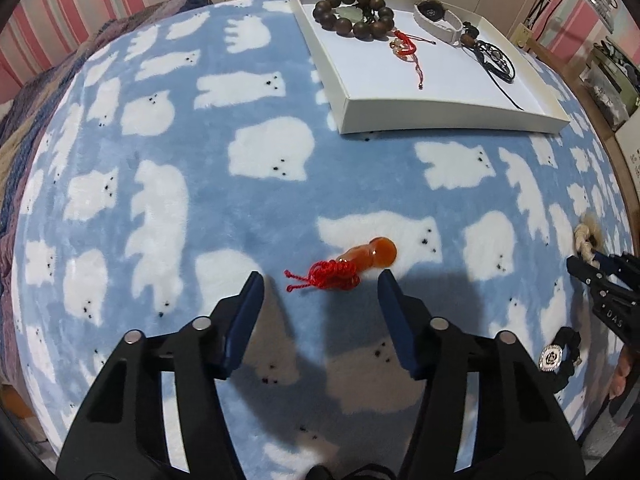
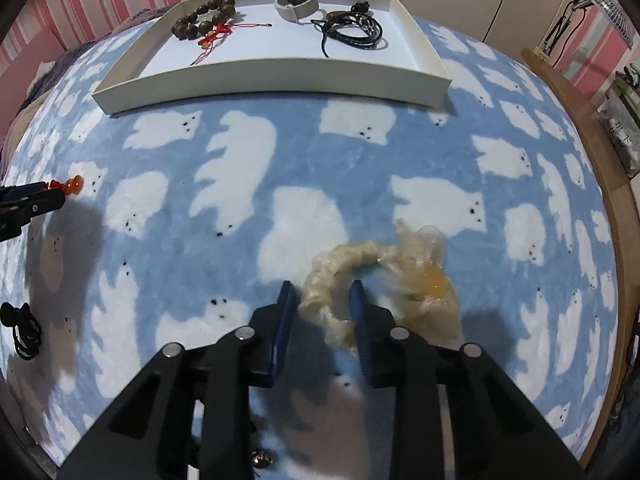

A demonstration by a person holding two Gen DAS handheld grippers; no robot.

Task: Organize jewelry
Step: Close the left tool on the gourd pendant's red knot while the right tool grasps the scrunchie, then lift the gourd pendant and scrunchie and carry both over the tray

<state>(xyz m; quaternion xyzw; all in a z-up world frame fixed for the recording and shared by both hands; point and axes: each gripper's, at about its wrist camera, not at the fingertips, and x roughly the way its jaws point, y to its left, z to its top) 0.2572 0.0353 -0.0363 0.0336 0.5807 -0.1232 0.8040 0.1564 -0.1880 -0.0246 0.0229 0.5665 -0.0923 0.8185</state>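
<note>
Flanking orange pendant [image 1: 362, 262]: open left jaws.

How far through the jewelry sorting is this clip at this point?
Partly done. Already in the white tray: the dark bead bracelet, red cord charm, white watch and black cords. In hand: the open left gripper brackets the orange pendant; the right gripper straddles the cream braided piece, not visibly clamped. Left: both, plus the black bracelet on the blanket.
</note>
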